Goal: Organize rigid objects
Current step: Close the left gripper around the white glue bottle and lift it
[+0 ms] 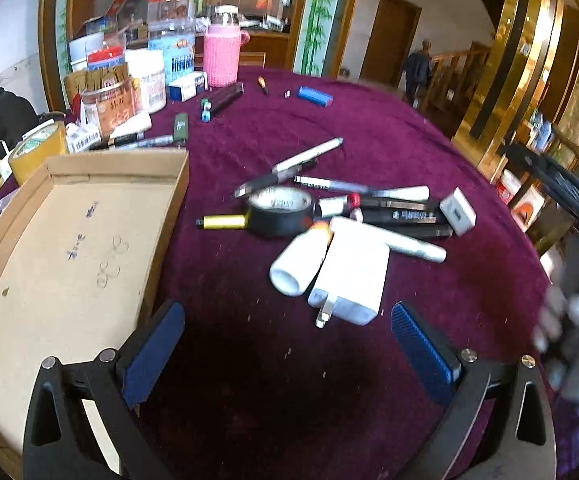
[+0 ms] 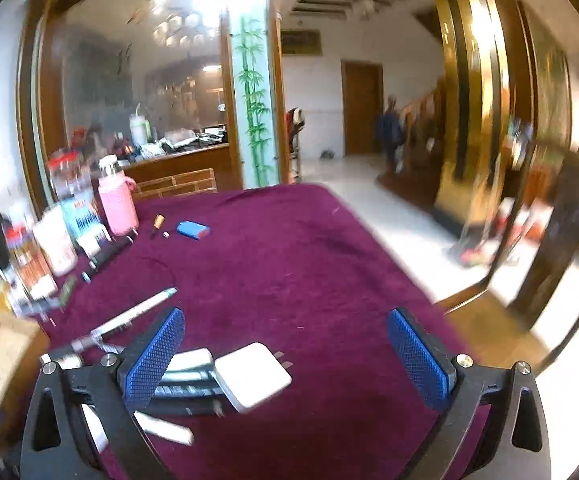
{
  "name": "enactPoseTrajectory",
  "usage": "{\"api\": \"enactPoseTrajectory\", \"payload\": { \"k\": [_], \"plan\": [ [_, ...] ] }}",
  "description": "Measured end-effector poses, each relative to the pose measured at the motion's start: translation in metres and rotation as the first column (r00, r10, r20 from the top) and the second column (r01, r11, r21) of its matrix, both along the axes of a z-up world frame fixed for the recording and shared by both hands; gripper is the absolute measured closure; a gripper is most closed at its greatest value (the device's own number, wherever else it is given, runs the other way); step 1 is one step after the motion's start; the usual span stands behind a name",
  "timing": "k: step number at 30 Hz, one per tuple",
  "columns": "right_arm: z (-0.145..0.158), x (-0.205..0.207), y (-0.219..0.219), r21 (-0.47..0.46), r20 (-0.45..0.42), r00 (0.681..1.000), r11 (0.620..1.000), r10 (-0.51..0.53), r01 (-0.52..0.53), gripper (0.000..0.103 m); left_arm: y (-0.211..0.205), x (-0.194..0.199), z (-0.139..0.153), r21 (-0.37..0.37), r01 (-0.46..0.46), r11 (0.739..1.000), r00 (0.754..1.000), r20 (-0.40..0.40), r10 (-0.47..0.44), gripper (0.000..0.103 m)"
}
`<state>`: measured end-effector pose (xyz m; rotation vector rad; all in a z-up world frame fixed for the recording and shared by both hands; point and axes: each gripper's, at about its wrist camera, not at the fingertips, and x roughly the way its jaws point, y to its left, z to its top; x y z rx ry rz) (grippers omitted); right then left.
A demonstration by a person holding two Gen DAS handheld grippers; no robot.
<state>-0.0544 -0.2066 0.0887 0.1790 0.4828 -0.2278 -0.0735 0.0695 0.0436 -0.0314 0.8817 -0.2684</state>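
A heap of small objects lies on the purple tablecloth (image 1: 429, 128): a white plug charger (image 1: 353, 276), a white bottle (image 1: 301, 260), a black tape roll (image 1: 281, 210), a yellow-and-black stick (image 1: 223, 222), a small white adapter (image 1: 457, 211) and several markers (image 1: 399, 216). An empty cardboard tray (image 1: 65, 256) lies to the left. My left gripper (image 1: 287, 344) is open and empty, just short of the charger. My right gripper (image 2: 285, 350) is open and empty above the cloth; a white square adapter (image 2: 251, 376) and dark markers (image 2: 187, 392) lie beside its left finger. The right gripper shows blurred at the left wrist view's right edge (image 1: 569, 352).
Jars, boxes and a pink-sleeved bottle (image 1: 220, 54) crowd the far left of the table. A tape roll (image 1: 37, 150) sits behind the tray. A blue lighter-like case (image 1: 315, 96), a small screwdriver (image 1: 263, 85) and more pens lie farther back. The table edge falls off on the right.
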Motion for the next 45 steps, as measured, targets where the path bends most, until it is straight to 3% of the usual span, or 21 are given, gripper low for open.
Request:
{"api": "enactPoseTrajectory", "payload": {
  "k": [2, 3, 5, 13, 14, 17, 22, 28, 35, 38, 41, 45],
  "plan": [
    [-0.015, 0.006, -0.007, -0.013, -0.021, 0.999, 0.999, -0.042, 0.041, 0.001, -0.006, 0.001, -0.001, 0.021, 0.015, 1.0, 1.0, -0.014, -0.015, 0.0],
    [-0.021, 0.016, -0.012, 0.0, -0.097, 0.994, 0.999, -0.053, 0.053, 0.001, -0.007, 0.001, -0.002, 0.029, 0.019, 0.999, 1.0, -0.012, -0.019, 0.0],
    [-0.022, 0.015, -0.024, 0.091, -0.08, 0.996, 0.995, -0.026, 0.034, 0.001, -0.016, 0.004, -0.003, 0.037, 0.042, 0.998, 0.999, -0.012, -0.041, 0.0],
    [-0.037, 0.02, -0.041, 0.17, -0.171, 0.984, 0.982, -0.048, 0.077, 0.001, -0.057, 0.022, -0.006, 0.041, 0.096, 0.995, 0.995, -0.017, -0.096, 0.001],
    [-0.041, 0.021, -0.044, 0.183, -0.179, 0.983, 0.98, -0.043, 0.076, 0.001, -0.062, 0.025, -0.009, 0.059, 0.101, 0.993, 0.995, -0.018, -0.1, 0.003],
    [-0.042, 0.016, -0.048, 0.202, -0.184, 0.982, 0.976, -0.039, 0.077, 0.001, -0.078, 0.028, -0.022, 0.113, 0.12, 0.986, 0.991, -0.075, -0.112, 0.024],
    [-0.043, 0.016, -0.047, 0.205, -0.192, 0.981, 0.976, -0.036, 0.076, 0.001, -0.09, 0.013, -0.019, 0.056, 0.229, 0.972, 0.97, -0.1, -0.223, 0.04],
    [-0.042, 0.016, -0.05, 0.222, -0.188, 0.981, 0.972, -0.035, 0.077, 0.001, -0.06, 0.01, -0.002, 0.019, 0.146, 0.989, 0.988, -0.061, -0.144, 0.04],
    [-0.042, 0.016, -0.049, 0.207, -0.189, 0.981, 0.975, -0.045, 0.085, 0.001, -0.001, 0.029, -0.008, -0.003, 0.017, 1.0, 0.995, -0.102, -0.017, 0.04],
    [-0.042, 0.016, -0.049, 0.21, -0.189, 0.981, 0.974, -0.042, 0.083, 0.001, -0.002, 0.033, -0.008, 0.047, 0.04, 0.998, 0.996, -0.082, -0.036, 0.04],
    [-0.042, 0.018, -0.049, 0.206, -0.196, 0.98, 0.975, -0.04, 0.08, 0.001, -0.008, 0.041, -0.009, 0.049, 0.076, 0.996, 0.993, -0.092, -0.071, 0.041],
    [-0.045, 0.02, -0.048, 0.212, -0.212, 0.977, 0.974, -0.029, 0.076, 0.001, -0.028, 0.05, -0.011, 0.079, 0.16, 0.984, 0.985, -0.083, -0.154, 0.06]
  ]
}}
